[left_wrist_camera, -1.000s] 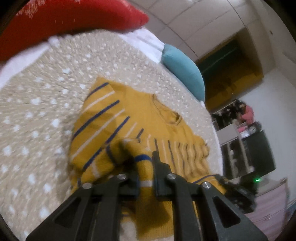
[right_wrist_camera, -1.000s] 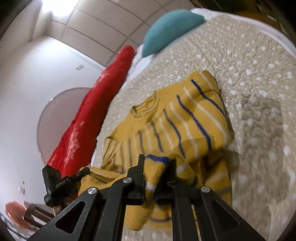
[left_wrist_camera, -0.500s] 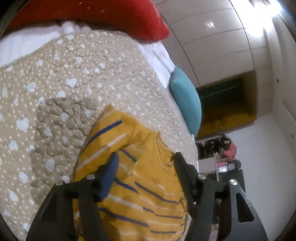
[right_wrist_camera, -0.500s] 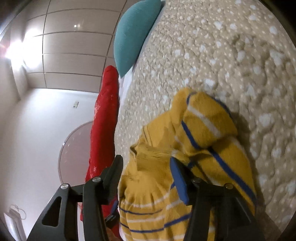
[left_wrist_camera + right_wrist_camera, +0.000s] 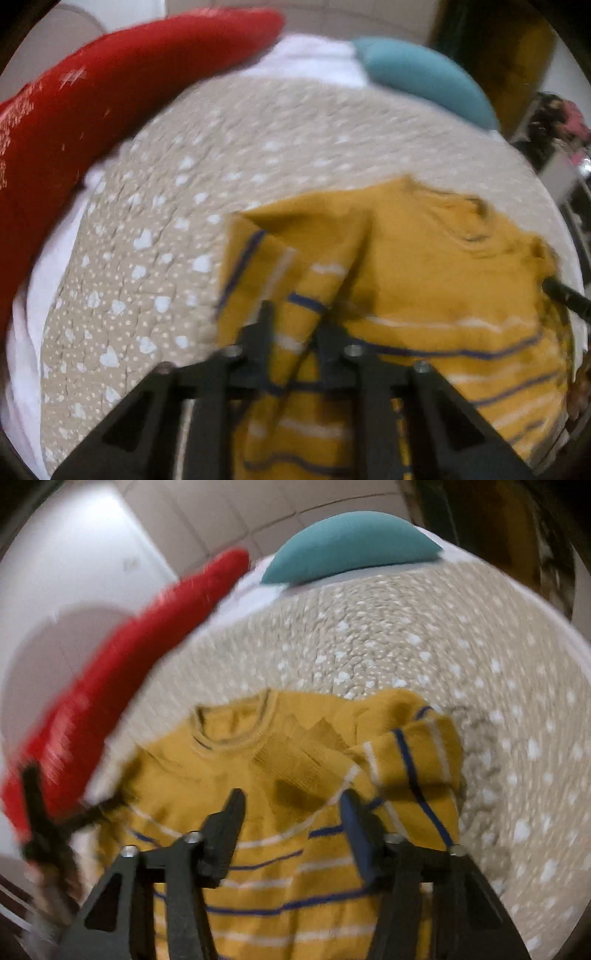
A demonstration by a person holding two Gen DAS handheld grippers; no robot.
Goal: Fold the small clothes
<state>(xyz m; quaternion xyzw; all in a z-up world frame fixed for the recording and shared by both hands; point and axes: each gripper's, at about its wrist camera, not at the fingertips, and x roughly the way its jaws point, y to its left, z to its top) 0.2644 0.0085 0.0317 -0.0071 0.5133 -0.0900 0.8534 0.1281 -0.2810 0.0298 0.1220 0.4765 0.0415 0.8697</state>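
Flanking the sweater [image 5: 295, 849]: red [image 5: 122, 686], teal [image 5: 351, 546] pillows, seemingly.

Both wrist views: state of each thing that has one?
Left hand-held gripper: shut on a fold of the yellow striped sweater.
Right hand-held gripper: open, over the sweater, gripping nothing.
Yellow striped sweater: lying on the quilt, neckline away from the camera, one sleeve folded in over the body, rumpled.
Heart-print quilt: spread flat under the sweater.
Teal pillow: lying at the quilt's far edge.
Red pillow: lying along the side.
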